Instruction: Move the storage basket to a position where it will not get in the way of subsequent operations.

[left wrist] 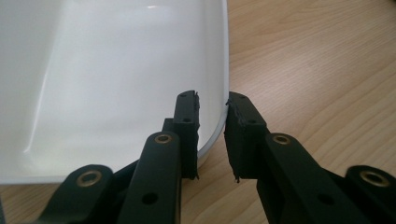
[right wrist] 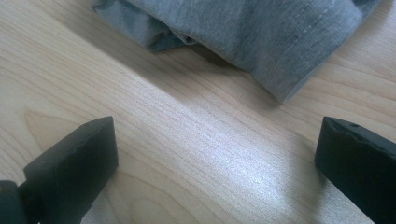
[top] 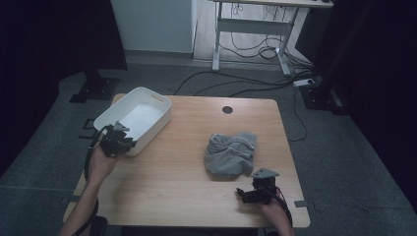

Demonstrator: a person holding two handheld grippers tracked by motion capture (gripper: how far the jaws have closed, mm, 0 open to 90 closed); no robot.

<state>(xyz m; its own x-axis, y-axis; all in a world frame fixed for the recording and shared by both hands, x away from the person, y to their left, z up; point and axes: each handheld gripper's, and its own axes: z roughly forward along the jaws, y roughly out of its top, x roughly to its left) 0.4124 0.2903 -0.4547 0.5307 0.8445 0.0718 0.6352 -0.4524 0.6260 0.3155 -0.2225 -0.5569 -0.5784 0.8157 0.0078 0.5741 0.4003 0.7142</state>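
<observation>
A white plastic bin [top: 153,129] stands at the table's far left corner, and nothing lies in the part of it that I see. My left gripper [top: 120,140] is at its near corner. In the left gripper view the two jaws straddle the bin's wall [left wrist: 116,70], one inside and one outside, and the left gripper [left wrist: 212,100] is shut on that wall. A crumpled grey garment [top: 230,153] lies right of the table's middle. My right gripper [top: 244,194] rests low near the front edge, just short of the garment [right wrist: 261,28]. The right gripper [right wrist: 217,135] is open over bare wood.
The wooden table [top: 172,172] has a round cable hole [top: 227,109] near its far edge. Beyond it stand a white desk frame [top: 255,29] and loose cables [top: 255,83] on the grey floor. Dark curtains hang on both sides.
</observation>
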